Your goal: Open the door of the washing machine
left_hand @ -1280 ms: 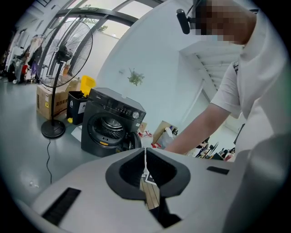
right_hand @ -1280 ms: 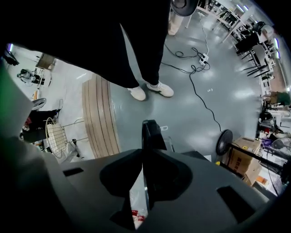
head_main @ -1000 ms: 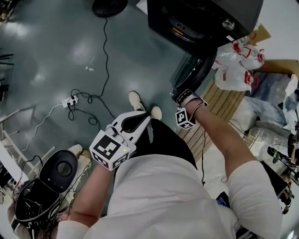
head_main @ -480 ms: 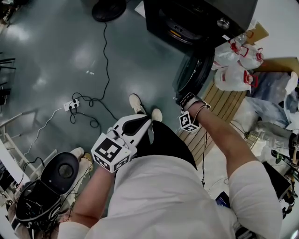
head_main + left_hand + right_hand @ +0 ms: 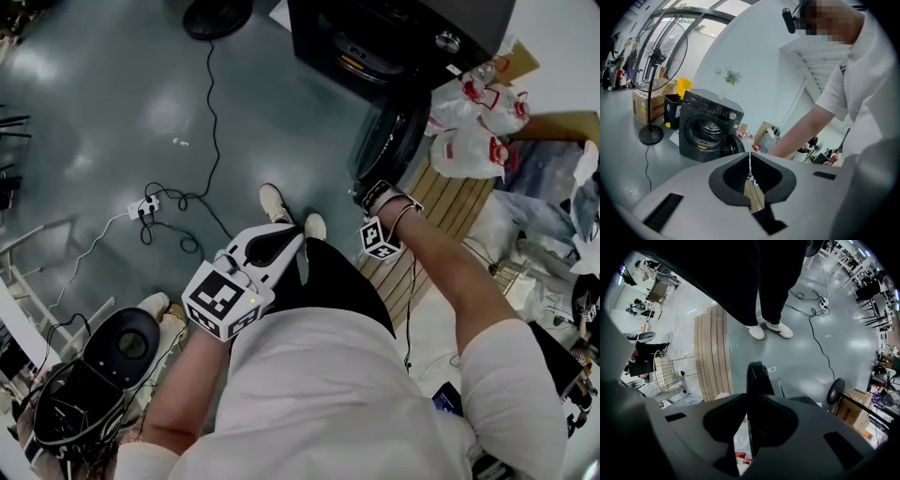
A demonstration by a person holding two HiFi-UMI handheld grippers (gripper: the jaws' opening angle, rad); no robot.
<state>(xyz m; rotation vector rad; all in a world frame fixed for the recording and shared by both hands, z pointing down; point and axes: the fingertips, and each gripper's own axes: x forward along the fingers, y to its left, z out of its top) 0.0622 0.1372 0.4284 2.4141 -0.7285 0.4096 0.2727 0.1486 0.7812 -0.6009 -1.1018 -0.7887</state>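
The dark washing machine (image 5: 403,37) stands at the top of the head view, its drum showing. Its round door (image 5: 386,141) hangs open toward me, swung out to the right of the drum. My right gripper (image 5: 367,194) points steeply down and is shut on the door's lower rim. In the right gripper view the door's edge (image 5: 757,380) runs up between the jaws of the right gripper (image 5: 750,427). My left gripper (image 5: 298,236) is held near my body, shut and empty. The left gripper view shows the machine (image 5: 710,129) and its door (image 5: 733,146) beyond the left gripper (image 5: 750,164).
A power strip (image 5: 142,203) with cables lies on the grey floor at left. A fan base (image 5: 217,14) stands at top. White bags (image 5: 469,141) and a wooden slat panel (image 5: 441,216) lie right of the door. My shoes (image 5: 274,202) are below the machine.
My right gripper and the door's edge have shifted a little to the right, away from the drum. The left gripper has stayed where it was.
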